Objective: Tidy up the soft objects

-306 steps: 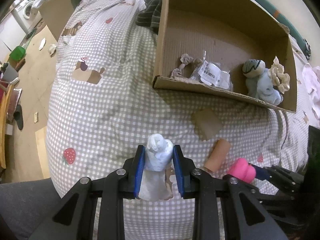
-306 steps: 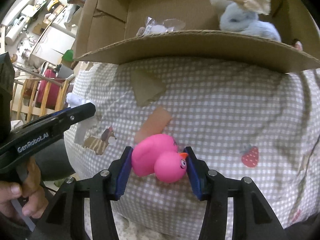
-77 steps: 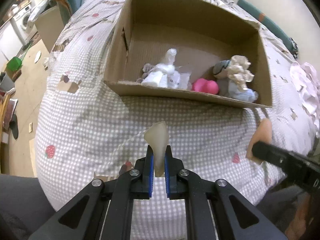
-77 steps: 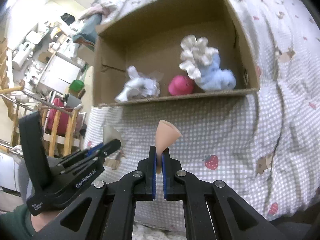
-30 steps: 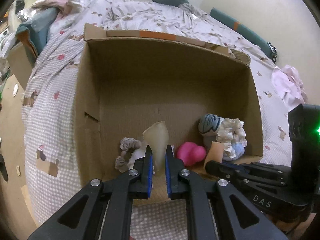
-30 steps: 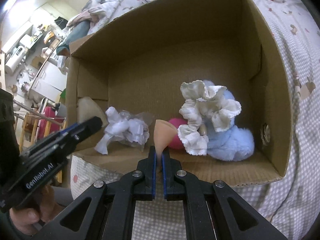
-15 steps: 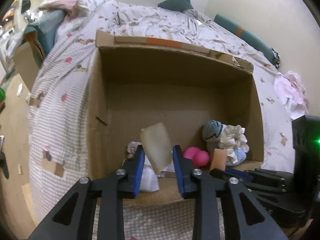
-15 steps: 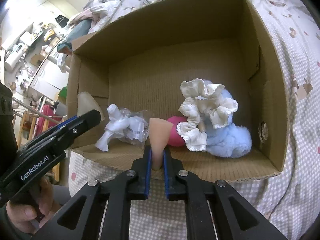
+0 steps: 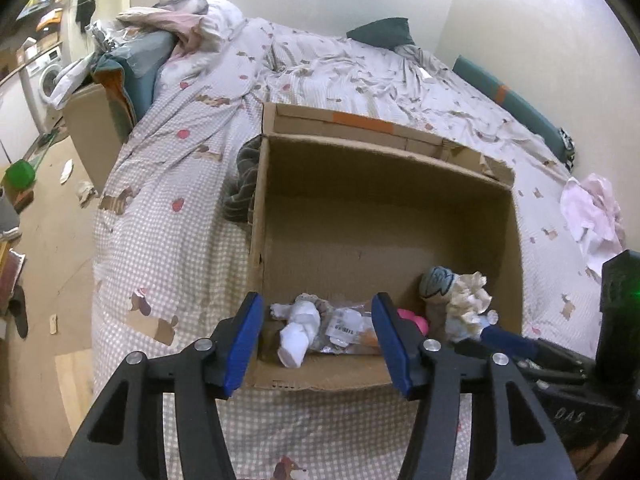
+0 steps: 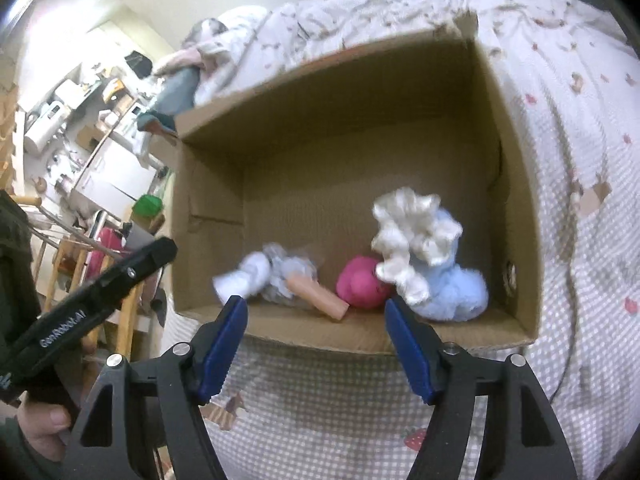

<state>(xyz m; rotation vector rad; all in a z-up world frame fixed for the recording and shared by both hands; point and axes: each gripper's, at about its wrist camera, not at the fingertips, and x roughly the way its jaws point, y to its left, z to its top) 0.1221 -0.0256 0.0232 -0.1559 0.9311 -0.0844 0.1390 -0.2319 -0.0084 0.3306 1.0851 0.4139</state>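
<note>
Soft toys (image 10: 400,256) lay in the box (image 10: 516,216), just beyond both tools (image 9: 318,340) (image 10: 316,332); each tool gaped, empty.

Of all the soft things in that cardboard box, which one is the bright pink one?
It's the rounded pink toy at the front of the cardboard box, wedged between the peach sponge and the blue plush. Everything else there is white, cream, peach or blue.

Black tool (image 9: 318,334), blue pads (image 9: 244,344)
</note>
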